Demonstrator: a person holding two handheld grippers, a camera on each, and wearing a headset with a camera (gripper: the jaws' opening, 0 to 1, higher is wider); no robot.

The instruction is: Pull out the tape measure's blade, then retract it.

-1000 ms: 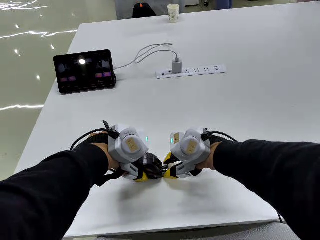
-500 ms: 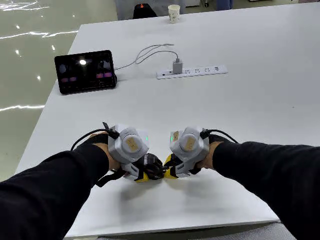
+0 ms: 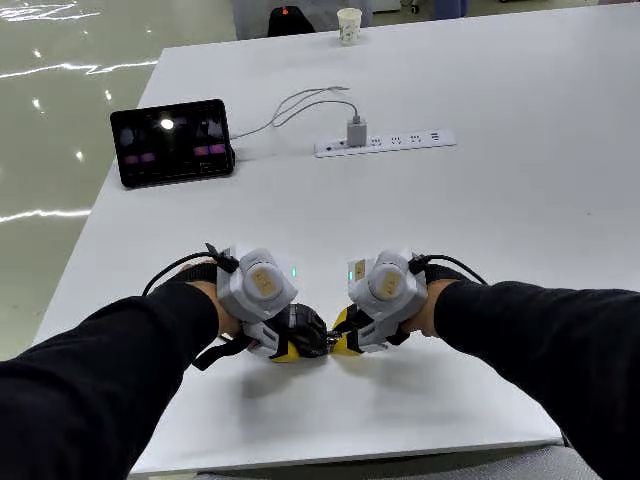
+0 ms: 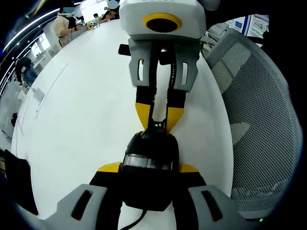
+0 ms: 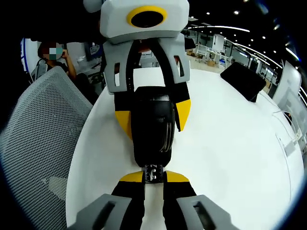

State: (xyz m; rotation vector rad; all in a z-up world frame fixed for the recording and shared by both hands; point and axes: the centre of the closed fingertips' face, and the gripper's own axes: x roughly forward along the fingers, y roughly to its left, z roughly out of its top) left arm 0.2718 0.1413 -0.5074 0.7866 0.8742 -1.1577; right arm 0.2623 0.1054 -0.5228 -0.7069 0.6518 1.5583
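A black tape measure (image 3: 304, 330) is held just above the white table (image 3: 480, 220) near its front edge. My left gripper (image 3: 292, 342) is shut on its case, seen in the left gripper view with yellow-tipped jaws on both sides of the tape measure (image 4: 149, 153). My right gripper (image 3: 338, 344) faces it from the right and is shut on the metal end hook (image 5: 152, 172) of the blade. The hook sits right at the case mouth, and almost no blade shows. In the right gripper view the case (image 5: 152, 127) is directly ahead of my jaws.
A dark tablet (image 3: 172, 142) stands at the far left. A white power strip (image 3: 385, 142) with a plugged charger and cable lies mid-table, and a paper cup (image 3: 348, 25) is at the far edge. A grey mesh chair (image 4: 254, 120) is beside the table's front edge.
My right gripper has edged slightly to the right. The left gripper and the tape measure case have stayed where they were.
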